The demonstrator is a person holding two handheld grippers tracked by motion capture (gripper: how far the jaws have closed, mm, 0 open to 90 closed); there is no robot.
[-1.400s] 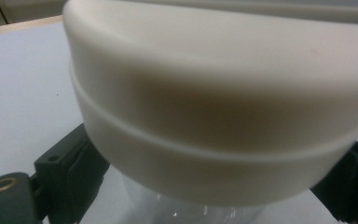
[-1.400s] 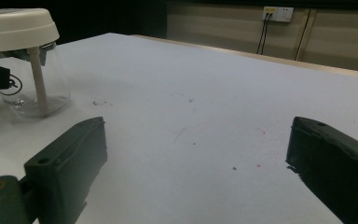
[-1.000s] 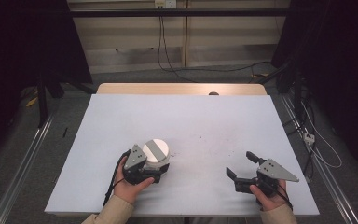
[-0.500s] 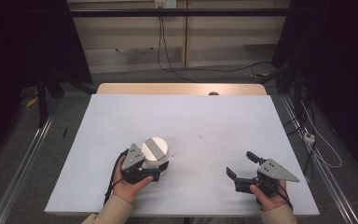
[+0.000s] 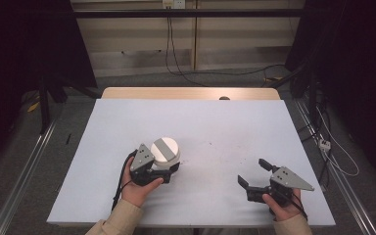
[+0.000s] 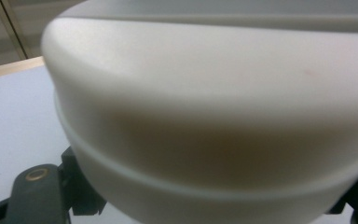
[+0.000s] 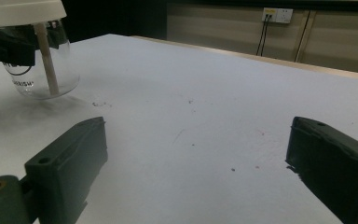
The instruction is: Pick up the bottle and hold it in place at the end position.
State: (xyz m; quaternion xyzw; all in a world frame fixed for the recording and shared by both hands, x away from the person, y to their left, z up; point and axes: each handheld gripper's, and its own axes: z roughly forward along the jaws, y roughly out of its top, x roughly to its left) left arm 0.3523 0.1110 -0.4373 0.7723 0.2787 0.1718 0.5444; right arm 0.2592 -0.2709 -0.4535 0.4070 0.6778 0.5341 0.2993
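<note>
- Worktop [image 5: 215, 127]: pale blue-white sheet over a wooden board whose edge shows along the far side; faint dark specks near the middle; dark floor, cables and a wall socket beyond it.
- Glass jar [image 5: 165, 155]: clear rounded body with printed lettering low on the glass, standing upright on the worktop at the near left. In the right gripper view the jar [image 7: 39, 70] shows a pale straight rod inside, running down from the lid towards the base.
- Lid [image 5: 165, 149]: white, round, with a grey band across its top, seated on the jar. In the left gripper view its white rim [image 6: 205, 116] sits very close to the camera, a ridge running round it.
- Left tongs [image 5: 152, 169]: held in the person's left hand, closed on the jar from the near side, black jaws on either flank just under the lid.
- Right tongs [image 5: 253, 172]: held in the person's right hand at the near right of the worktop, well apart from the jar, jaws spread wide with bare worktop between them, pointing left towards the jar.
</note>
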